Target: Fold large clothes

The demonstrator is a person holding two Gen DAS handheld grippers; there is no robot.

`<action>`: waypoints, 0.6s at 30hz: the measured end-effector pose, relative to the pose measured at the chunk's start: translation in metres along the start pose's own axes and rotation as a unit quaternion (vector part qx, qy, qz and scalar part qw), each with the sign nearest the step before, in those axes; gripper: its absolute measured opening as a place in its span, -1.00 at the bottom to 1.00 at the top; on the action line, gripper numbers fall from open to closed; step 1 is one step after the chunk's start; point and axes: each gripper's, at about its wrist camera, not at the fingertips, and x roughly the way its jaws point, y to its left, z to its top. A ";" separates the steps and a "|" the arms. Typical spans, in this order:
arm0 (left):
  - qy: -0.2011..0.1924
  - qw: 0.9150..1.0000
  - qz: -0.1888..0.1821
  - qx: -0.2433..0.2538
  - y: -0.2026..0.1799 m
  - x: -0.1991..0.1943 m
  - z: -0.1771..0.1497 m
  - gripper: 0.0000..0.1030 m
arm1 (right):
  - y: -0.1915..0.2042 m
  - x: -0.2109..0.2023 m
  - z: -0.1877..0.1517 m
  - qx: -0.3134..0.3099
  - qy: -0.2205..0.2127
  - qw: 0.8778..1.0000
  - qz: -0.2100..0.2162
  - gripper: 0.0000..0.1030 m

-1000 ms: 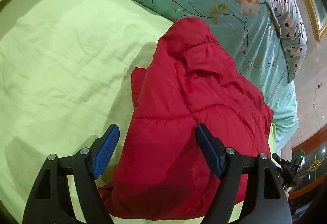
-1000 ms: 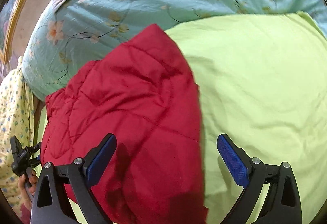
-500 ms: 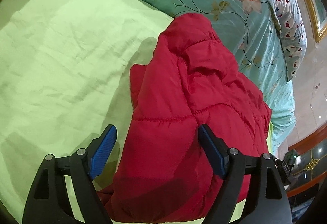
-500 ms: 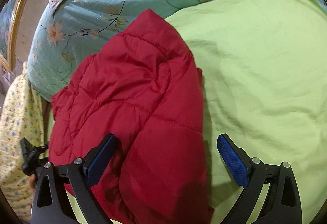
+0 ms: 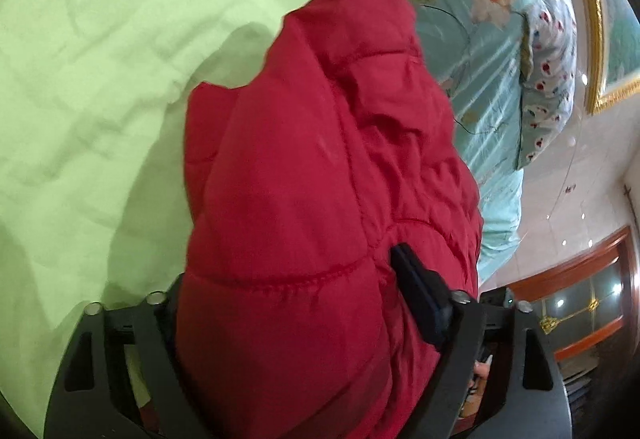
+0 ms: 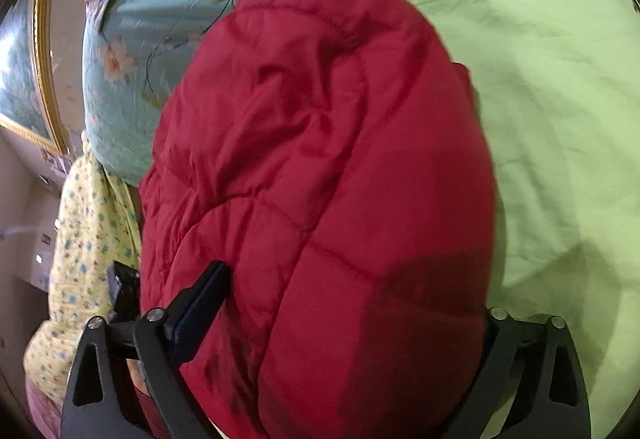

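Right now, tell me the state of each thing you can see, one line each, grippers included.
red puffer jacket: folded into a bulky bundle, lying on the bed.
left gripper: jaws apart, straddling the jacket's near end; one pad hidden under fabric.
right gripper: jaws apart around the jacket's near end; one pad hidden.
green sheet: spread flat, lightly wrinkled.
floral quilt: bunched behind the jacket.

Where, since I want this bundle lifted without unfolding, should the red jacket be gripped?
Grip the red jacket at its thick near end, from the person's side, left claw and right claw each straddling all stacked layers. The quilted folds pile there, so a wide bite probably holds them together.
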 end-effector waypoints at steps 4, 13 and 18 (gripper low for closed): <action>-0.006 0.999 0.004 0.035 -0.020 -0.017 -0.010 0.09 | 0.011 -0.011 -0.008 -0.008 -0.006 1.000 0.002 0.22; -0.013 0.997 -0.015 0.079 -0.056 -0.086 -0.062 -0.05 | 0.052 -0.059 -0.054 -0.038 -0.011 0.999 0.012 -0.17; -0.006 0.998 -0.030 0.062 -0.047 -0.122 -0.106 -0.05 | 0.060 -0.084 -0.100 -0.046 -0.002 0.999 0.023 -0.18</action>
